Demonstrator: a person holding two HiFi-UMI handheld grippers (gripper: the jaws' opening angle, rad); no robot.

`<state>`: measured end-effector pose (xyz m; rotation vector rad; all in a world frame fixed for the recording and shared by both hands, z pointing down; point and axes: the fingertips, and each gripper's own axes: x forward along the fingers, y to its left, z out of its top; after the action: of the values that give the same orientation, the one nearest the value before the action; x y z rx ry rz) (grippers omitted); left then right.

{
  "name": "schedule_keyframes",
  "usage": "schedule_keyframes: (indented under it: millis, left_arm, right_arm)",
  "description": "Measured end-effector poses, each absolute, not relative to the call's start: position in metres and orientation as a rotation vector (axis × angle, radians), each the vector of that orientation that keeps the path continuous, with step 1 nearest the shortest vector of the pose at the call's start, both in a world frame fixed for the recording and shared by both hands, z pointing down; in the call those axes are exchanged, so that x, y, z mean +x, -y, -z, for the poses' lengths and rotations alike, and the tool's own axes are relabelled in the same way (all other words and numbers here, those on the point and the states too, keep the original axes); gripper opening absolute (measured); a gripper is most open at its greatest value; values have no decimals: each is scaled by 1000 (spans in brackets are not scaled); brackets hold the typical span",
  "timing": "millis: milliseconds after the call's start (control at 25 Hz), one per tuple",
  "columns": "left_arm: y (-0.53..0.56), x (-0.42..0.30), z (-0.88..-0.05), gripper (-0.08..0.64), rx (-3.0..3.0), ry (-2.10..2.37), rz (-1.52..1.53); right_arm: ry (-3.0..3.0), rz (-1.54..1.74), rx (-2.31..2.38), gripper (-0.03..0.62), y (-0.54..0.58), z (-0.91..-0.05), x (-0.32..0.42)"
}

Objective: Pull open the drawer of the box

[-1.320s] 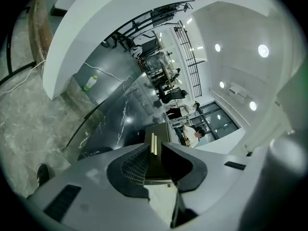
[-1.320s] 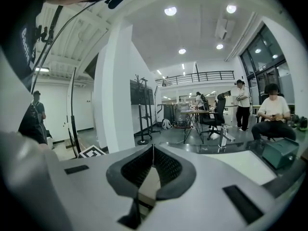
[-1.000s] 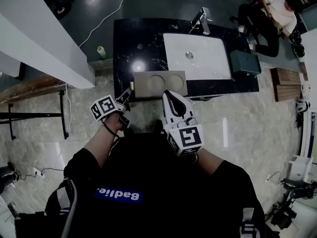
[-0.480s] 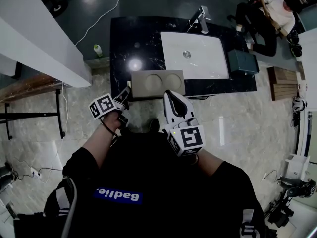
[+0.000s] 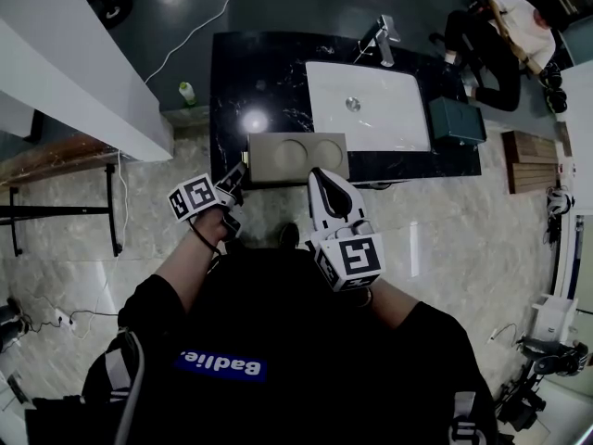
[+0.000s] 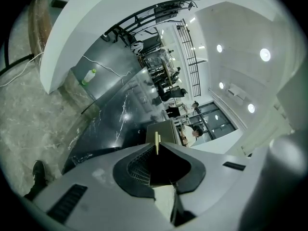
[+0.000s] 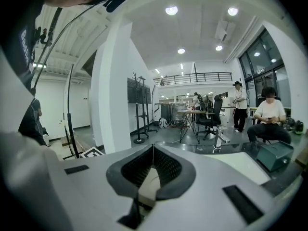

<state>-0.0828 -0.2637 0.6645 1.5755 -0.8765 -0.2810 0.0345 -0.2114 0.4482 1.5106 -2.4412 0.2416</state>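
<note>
The box [image 5: 297, 156] is a flat tan-grey case with two round recesses on top. It rests on the front edge of the black marble counter [image 5: 243, 72]; its drawer front does not show from above. My left gripper [image 5: 237, 174] hangs just off the box's left front corner, jaws shut and empty. My right gripper [image 5: 316, 176] is just in front of the box's right half, also shut and empty. In the left gripper view the box [image 6: 166, 130] lies straight beyond the closed left gripper [image 6: 156, 145]. The right gripper [image 7: 153, 149] points over the counter.
A white sink [image 5: 367, 106] with a faucet [image 5: 379, 36] fills the counter's right part. A teal case [image 5: 458, 120] stands at its right end. A person [image 5: 501, 37] sits beyond it. A green bottle [image 5: 189, 93] stands on the floor left of the counter, beside a white partition [image 5: 74, 63].
The head view shifted a little and came back. Both grippers stay in about the same places before the box, still shut.
</note>
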Motion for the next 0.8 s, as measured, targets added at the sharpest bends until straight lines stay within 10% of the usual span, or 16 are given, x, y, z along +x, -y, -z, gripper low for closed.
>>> schedule_keyframes:
  millis: [800]
  left_arm:
    - [263,-102,-663,28,1578,918,285]
  right_arm:
    - [2463,-229,1487,0,210,-447,22]
